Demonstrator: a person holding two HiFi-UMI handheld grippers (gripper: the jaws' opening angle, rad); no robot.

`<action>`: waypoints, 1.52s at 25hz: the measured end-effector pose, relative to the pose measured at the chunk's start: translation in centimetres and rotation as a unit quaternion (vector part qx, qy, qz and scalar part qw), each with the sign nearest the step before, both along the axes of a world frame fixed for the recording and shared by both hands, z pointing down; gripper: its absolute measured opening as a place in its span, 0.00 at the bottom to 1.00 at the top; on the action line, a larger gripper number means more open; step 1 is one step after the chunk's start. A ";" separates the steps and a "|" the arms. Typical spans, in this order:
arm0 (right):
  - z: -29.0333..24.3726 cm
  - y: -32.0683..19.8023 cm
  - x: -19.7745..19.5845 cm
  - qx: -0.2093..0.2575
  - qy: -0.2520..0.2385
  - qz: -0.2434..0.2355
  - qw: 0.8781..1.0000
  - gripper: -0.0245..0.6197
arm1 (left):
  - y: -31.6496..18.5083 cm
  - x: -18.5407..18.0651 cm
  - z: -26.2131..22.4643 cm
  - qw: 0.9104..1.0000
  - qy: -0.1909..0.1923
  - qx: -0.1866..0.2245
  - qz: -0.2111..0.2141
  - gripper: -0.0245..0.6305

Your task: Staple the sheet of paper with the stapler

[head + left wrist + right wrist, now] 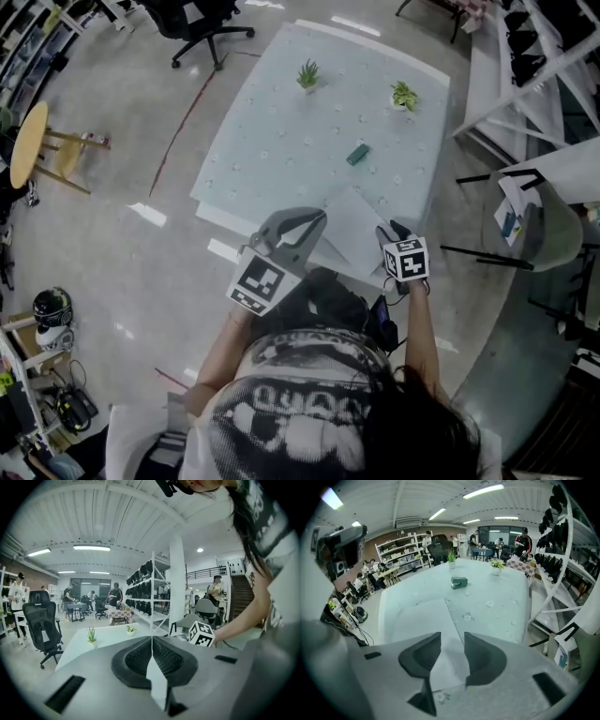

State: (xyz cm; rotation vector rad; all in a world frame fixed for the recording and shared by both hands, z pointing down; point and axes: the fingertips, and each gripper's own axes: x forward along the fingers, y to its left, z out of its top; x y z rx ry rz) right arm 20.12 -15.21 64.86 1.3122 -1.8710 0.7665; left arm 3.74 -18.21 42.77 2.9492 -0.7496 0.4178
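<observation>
left tool (151, 641) closed, pinching the edge of the sheet of paper (361, 230), which lies at the bench's (272, 141) near edge, centre frame. right tool (452, 641) jaws apart over the sheet, not pressing it. stapler (357, 155) sits mid-bench above the sheet, well apart from both tools.

On the pale rectangular bench (272, 141), the white paper sheet (354, 225) lies mid-frame, the green stapler (357, 154) above it, two potted plants (307, 75) (404, 95) higher.
</observation>
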 end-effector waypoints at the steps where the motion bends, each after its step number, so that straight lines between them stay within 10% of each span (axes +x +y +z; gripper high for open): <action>1: 0.7 -0.1 0.2 -0.011 -0.001 -0.005 1.000 0.26 | -0.2 0.3 0.0 1.000 -0.003 0.001 -0.004 0.04; 20: 2.9 0.5 0.7 -0.031 0.015 -0.047 0.998 0.15 | 0.8 2.8 1.3 0.998 -0.044 -0.003 -0.051 0.04; 32: 2.9 1.4 0.3 -0.049 -0.075 0.087 0.992 0.05 | 0.8 1.6 1.9 0.998 -0.052 -0.006 -0.035 0.04; 38: 2.5 1.8 -2.0 -0.058 -0.132 0.177 0.974 0.22 | -1.4 -0.1 1.3 0.999 -0.045 -0.001 -0.004 0.04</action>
